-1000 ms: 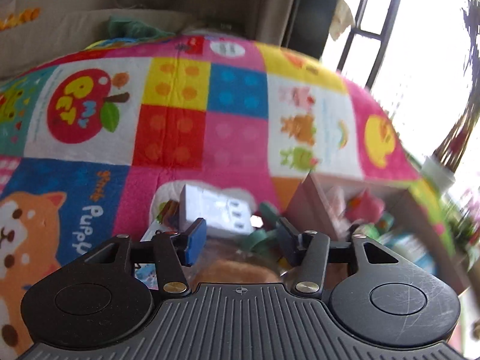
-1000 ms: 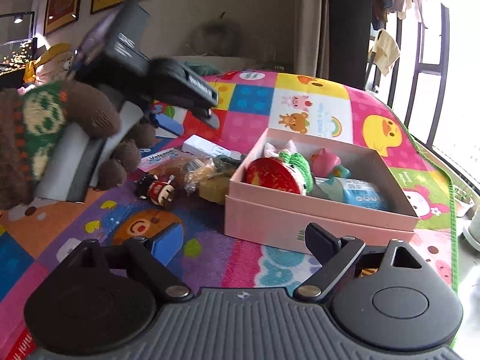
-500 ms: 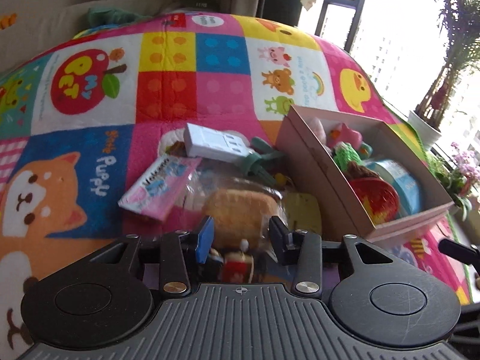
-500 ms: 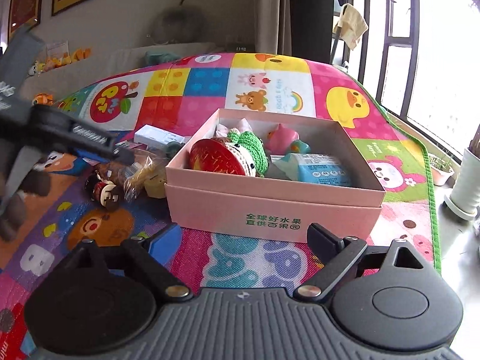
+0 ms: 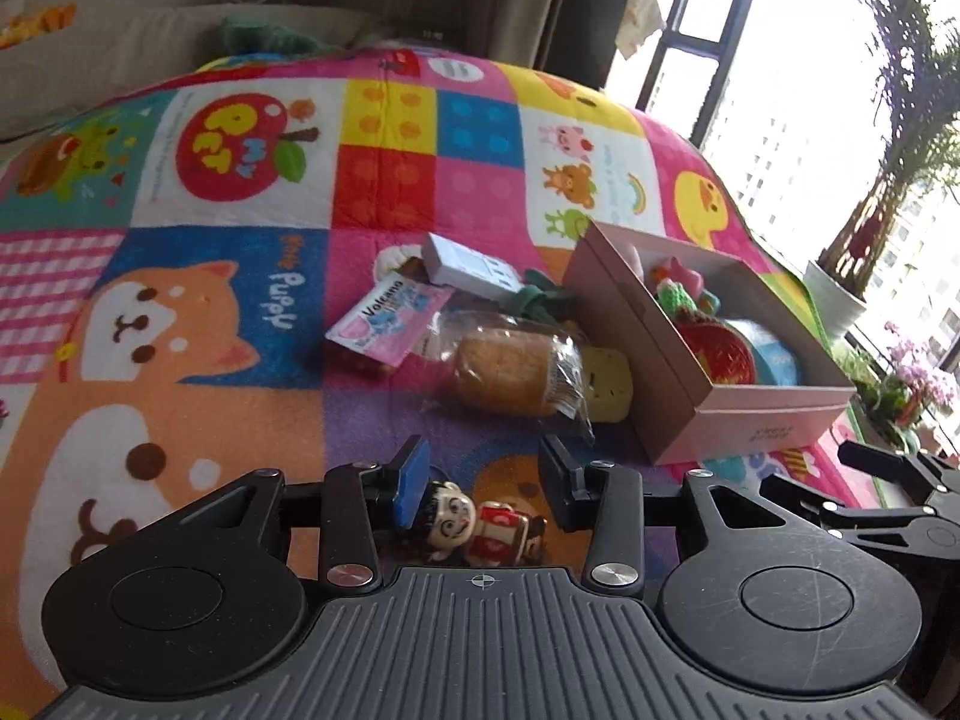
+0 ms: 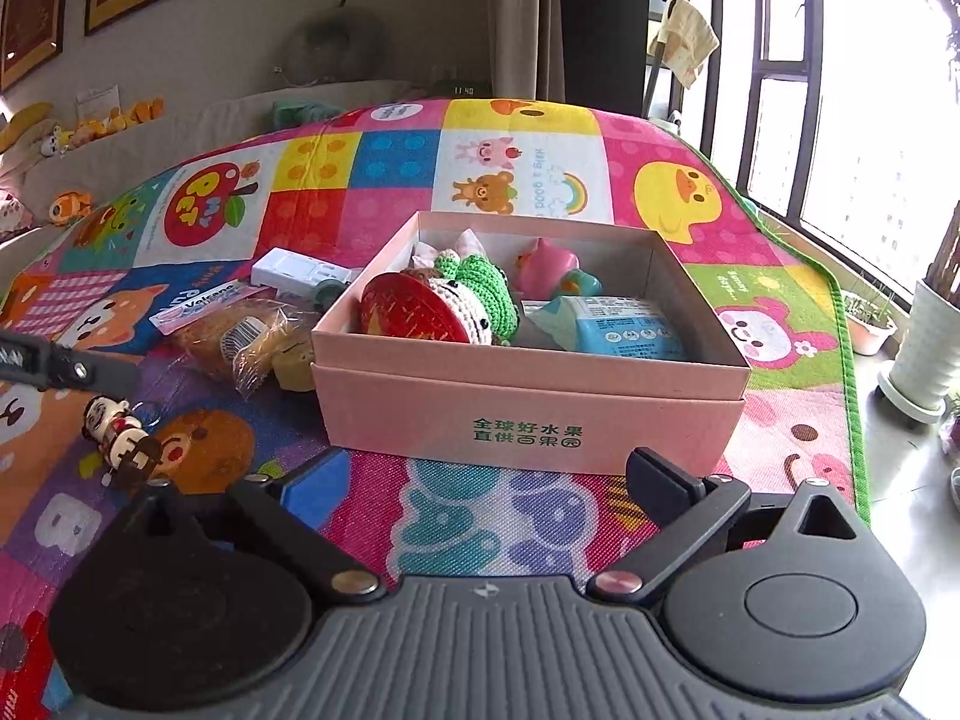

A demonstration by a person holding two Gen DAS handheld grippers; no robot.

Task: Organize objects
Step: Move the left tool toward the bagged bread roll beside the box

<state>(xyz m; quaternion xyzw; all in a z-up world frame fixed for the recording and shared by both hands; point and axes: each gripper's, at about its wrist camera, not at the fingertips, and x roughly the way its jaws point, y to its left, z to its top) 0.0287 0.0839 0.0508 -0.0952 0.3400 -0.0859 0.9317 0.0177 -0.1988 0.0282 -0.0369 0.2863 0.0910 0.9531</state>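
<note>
Both hand-held grippers gape: my left [image 5: 483, 483] straddles the doll figurine [image 5: 480, 525] (untouched), my right [image 6: 486, 480] is opening, nothing inside.

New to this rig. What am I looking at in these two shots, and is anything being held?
No robot arm here: a person holds a two-finger gripper in each hand, each with a fisheye camera looking along its fingers. In the left wrist view, the left gripper brackets a small big-headed toy figurine lying on the colourful patchwork play mat; whether the pads touch it I cannot tell. In the right wrist view, the right gripper is opening, empty, before a pink cardboard box of toys. Beside the box lie a plastic-wrapped bread bun and a pink snack packet.
</note>
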